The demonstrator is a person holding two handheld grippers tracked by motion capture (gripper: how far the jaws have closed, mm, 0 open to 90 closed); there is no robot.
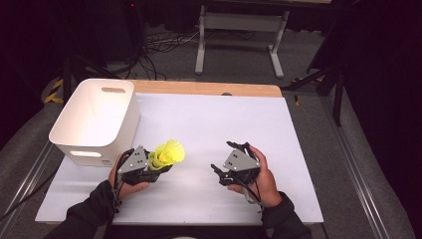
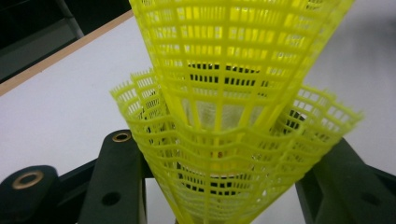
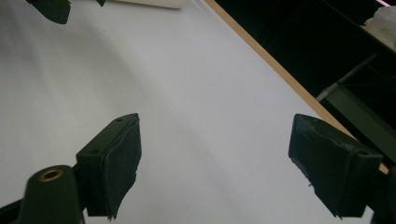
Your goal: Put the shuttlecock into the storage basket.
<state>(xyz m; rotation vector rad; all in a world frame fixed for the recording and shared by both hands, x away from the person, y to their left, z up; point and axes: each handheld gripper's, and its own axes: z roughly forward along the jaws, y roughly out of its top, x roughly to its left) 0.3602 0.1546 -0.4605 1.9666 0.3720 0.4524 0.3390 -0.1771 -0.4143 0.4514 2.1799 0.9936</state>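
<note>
White table (image 1: 209,119), left gripper (image 1: 158,167) clamping yellow shuttlecocks (image 1: 169,153) (two, nested), right gripper (image 1: 224,162) wide, empty.

A grey carpeted floor (image 1: 318,45) surrounds the white-topped table (image 1: 239,129), with a pale metal stand (image 1: 241,22) and cables (image 1: 159,42) behind in dim light.

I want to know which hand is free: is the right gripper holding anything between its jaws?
No: the right gripper has its jaws wide apart with bare white table between them.
</note>
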